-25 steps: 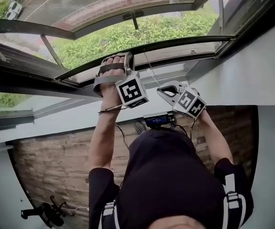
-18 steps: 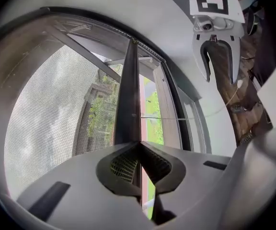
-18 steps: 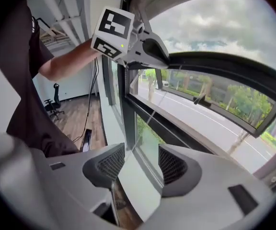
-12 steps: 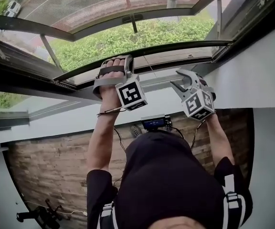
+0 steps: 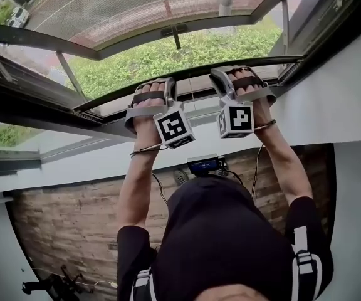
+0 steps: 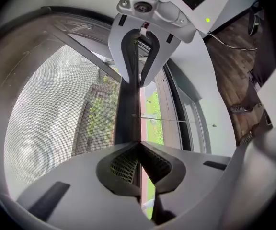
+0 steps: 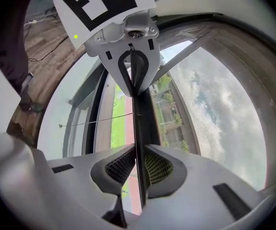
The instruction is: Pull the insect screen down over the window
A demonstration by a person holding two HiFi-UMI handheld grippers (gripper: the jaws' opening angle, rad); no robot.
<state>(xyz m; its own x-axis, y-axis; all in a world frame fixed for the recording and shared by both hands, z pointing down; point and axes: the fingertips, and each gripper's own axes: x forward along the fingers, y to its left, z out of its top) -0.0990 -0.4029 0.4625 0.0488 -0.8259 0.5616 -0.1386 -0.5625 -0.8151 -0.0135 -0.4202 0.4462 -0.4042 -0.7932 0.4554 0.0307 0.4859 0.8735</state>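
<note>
Now: both grippers set on the pull bar

The insect screen (image 6: pixel 56 109) is found partly drawn, with a strip left uncovered beyond its pull bar (image 6: pixel 128 104). The bar's thin edge is pinched between the pressed pads of the left gripper (image 6: pixel 139 145). The right gripper (image 7: pixel 139 150), its jaws just closed in, is clamped on the same bar alongside, presumably so the pull is kept even. Pad contact is shown only by the gripper views. The side-by-side spacing is seen only from the head view.

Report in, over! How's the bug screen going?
Left hand-held gripper shut on the screen bar. Right hand-held gripper jaws just been closing, now on it too. Insect screen partway down. Nothing seen blocking.
</note>
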